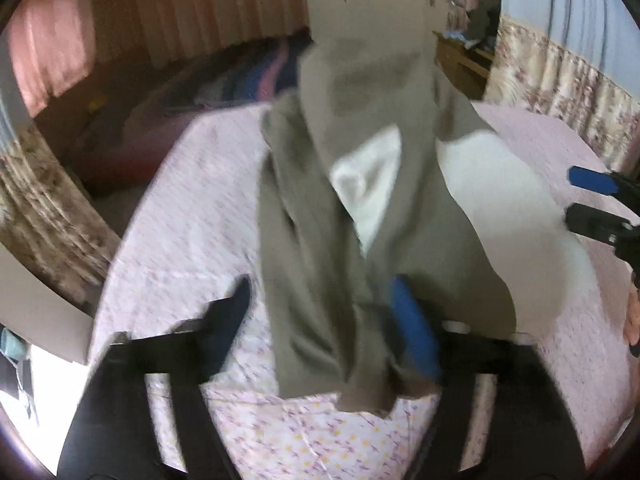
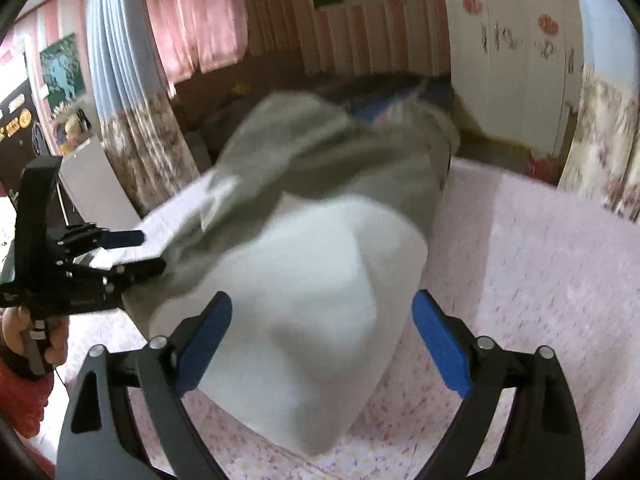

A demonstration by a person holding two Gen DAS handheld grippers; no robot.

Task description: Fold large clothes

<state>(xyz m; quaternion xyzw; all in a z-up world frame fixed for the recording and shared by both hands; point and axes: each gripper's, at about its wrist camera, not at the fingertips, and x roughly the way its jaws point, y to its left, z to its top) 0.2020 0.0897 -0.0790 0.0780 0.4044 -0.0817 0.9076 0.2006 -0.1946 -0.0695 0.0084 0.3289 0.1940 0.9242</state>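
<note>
Pink floral bedding is covering the bed [image 2: 520, 248], with striped curtains hanging behind; one grey-and-white garment [image 2: 320, 240] is lying bunched across it, looking far from folded, so most of the work is remaining; two grippers are working: the left gripper [image 1: 324, 304] is standing with jaws spread, grey cloth draping over one finger, while the right gripper [image 2: 322, 344] is holding its jaws wide around the white part, not pinching it.
</note>
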